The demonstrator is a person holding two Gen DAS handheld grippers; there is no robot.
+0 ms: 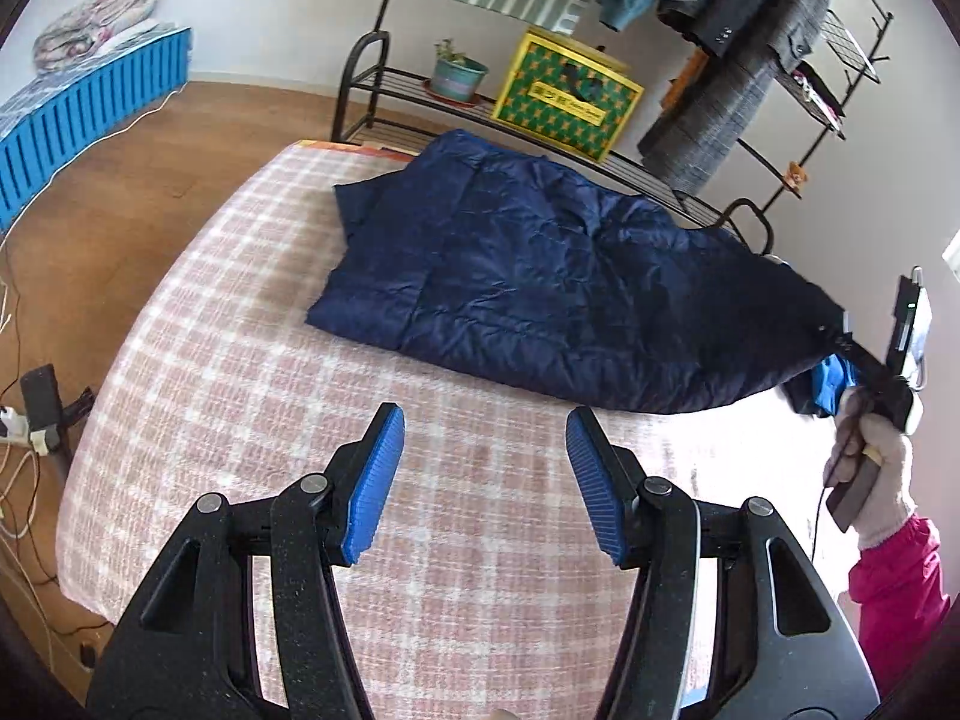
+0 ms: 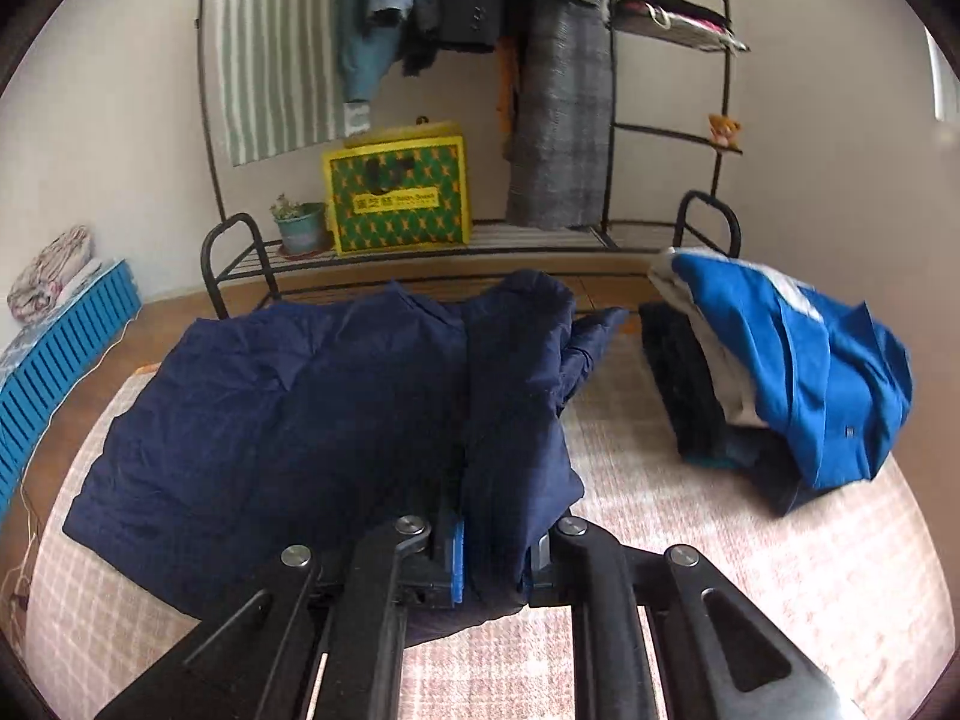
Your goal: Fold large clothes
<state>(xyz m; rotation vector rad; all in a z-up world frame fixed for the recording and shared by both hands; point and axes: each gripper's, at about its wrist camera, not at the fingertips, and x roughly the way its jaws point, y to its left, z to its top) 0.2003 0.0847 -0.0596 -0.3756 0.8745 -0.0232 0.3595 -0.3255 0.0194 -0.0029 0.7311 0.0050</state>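
A navy quilted jacket (image 1: 528,276) lies partly folded on the pink checked bed cover (image 1: 252,360). My left gripper (image 1: 485,468) is open and empty above the cover, just in front of the jacket's near edge. My right gripper (image 2: 492,564) is shut on a bunched edge of the navy jacket (image 2: 300,420) and lifts it slightly. The right gripper also shows in the left wrist view (image 1: 864,360) at the far right, holding the jacket's corner.
A pile of clothes topped by a bright blue garment (image 2: 810,372) sits on the bed at the right. Behind the bed stands a black metal rack (image 2: 240,264) with a yellow-green box (image 2: 399,198), a potted plant (image 2: 300,228) and hanging clothes. A blue crate (image 1: 90,114) is on the left.
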